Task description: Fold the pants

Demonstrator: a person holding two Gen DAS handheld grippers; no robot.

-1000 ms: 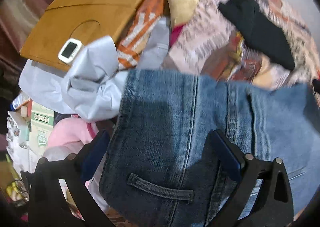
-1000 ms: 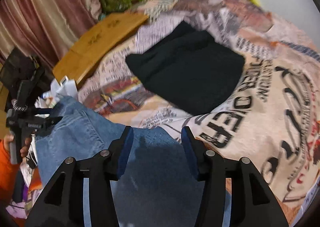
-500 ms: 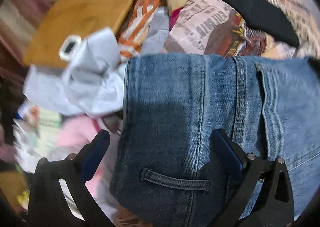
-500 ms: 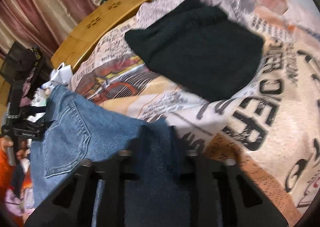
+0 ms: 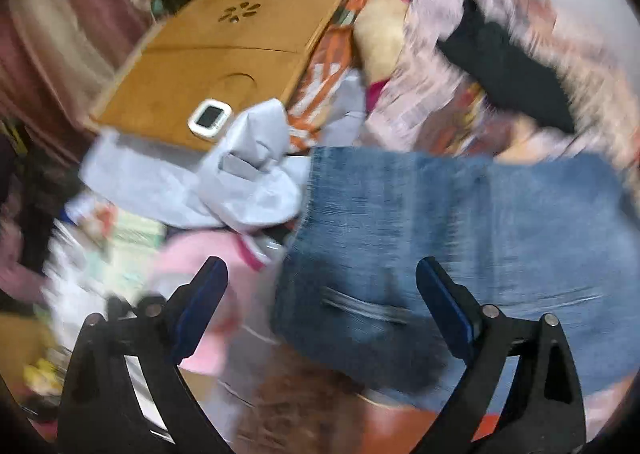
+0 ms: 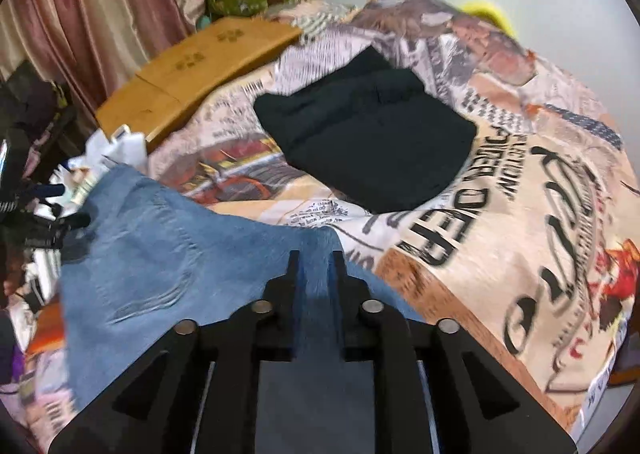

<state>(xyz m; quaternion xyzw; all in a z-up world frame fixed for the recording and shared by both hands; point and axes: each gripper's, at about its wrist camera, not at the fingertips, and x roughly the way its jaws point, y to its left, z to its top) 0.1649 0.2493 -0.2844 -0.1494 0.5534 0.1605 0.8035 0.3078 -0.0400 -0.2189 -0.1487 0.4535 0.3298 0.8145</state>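
Blue jeans (image 5: 460, 222) lie across a printed bedspread (image 6: 520, 214), waistband end toward the bed's left edge. My left gripper (image 5: 320, 266) hovers wide above that end, jaws closing a little. Its right finger (image 5: 440, 294) is over the denim near a belt loop, its left finger over a pink cloth (image 5: 192, 258), and neither pad presses on anything. My right gripper (image 6: 316, 258) pinches a raised fold of the jeans (image 6: 160, 246). Denim fills the narrow gap between its fingers while the jaws ease open slightly.
A folded black garment (image 6: 368, 142) lies further back on the bedspread. A wooden lap desk (image 5: 224, 54) with a small white timer (image 5: 210, 116) leans at the bed's left side. Grey cloth (image 5: 240, 182) and clutter pile beside it, with curtains (image 6: 92, 14) behind.
My right gripper closed on a fold of the jeans and lifted it. My left gripper rose and pulled back from the waistband, still wide, and the denim now sits more to its right.
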